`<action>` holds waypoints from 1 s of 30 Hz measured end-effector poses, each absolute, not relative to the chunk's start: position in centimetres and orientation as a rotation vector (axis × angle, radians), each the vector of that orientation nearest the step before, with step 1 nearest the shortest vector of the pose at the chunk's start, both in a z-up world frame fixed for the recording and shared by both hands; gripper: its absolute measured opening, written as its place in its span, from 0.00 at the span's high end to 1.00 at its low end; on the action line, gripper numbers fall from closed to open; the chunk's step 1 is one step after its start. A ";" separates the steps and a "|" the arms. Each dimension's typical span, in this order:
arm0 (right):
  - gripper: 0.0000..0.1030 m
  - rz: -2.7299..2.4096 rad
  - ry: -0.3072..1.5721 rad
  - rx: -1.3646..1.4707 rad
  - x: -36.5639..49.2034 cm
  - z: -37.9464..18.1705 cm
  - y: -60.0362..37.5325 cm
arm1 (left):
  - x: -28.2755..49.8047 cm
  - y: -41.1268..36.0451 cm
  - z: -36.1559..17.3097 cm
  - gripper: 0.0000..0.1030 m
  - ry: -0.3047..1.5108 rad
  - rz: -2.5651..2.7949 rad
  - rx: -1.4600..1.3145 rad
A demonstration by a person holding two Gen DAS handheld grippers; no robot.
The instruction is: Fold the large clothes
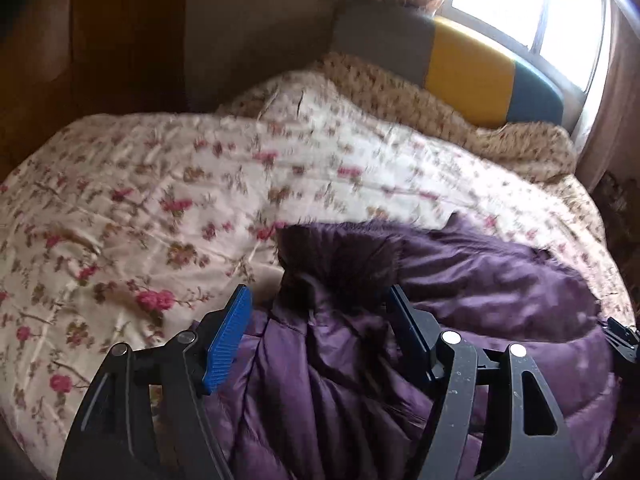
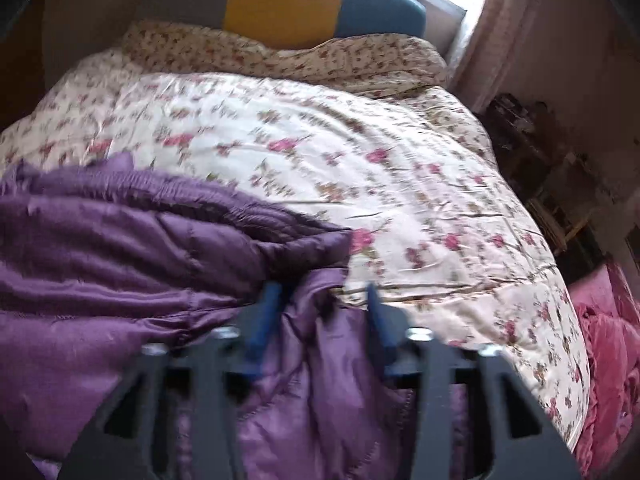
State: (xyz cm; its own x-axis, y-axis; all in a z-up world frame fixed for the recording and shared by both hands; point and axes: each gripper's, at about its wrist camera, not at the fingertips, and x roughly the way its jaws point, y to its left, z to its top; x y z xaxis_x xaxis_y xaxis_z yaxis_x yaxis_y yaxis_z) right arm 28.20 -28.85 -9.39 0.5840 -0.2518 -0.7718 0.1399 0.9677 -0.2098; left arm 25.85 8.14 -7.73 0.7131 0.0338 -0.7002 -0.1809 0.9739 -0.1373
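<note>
A large purple padded jacket [image 1: 480,280] with a dark fur trim [image 1: 340,256] lies bunched on the floral bed cover [image 1: 160,184]. My left gripper [image 1: 320,304] is open, its blue fingers [image 1: 228,340] standing on either side of a bunch of jacket cloth and fur. In the right wrist view the jacket [image 2: 100,240] fills the lower left. My right gripper [image 2: 322,300] has its jaws apart around a fold of the jacket's edge; the view is blurred. The right gripper's tip also shows at the left wrist view's right edge [image 1: 622,340].
The bed has a grey, yellow and teal headboard [image 1: 468,64] under a bright window [image 1: 532,8] with curtains. A folded floral quilt [image 2: 280,56] lies at the head. A pink garment [image 2: 608,340] lies off the bed's right edge beside dark clutter [image 2: 532,152].
</note>
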 end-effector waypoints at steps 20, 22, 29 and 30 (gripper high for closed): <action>0.37 -0.080 0.780 -0.259 22.5 -4.0 -18.0 | 20.9 2.9 -5.1 0.34 0.692 -0.059 -0.158; 0.37 -0.074 0.792 -0.271 22.5 -4.8 -17.3 | 21.0 2.7 -5.7 0.33 0.706 -0.065 -0.151; 0.36 -0.088 0.816 -0.308 22.9 -8.5 -16.1 | 21.6 3.1 -9.2 0.33 0.747 -0.057 -0.141; 0.36 -0.091 0.812 -0.312 22.8 -8.8 -16.0 | 21.6 3.1 -9.6 0.33 0.746 -0.059 -0.138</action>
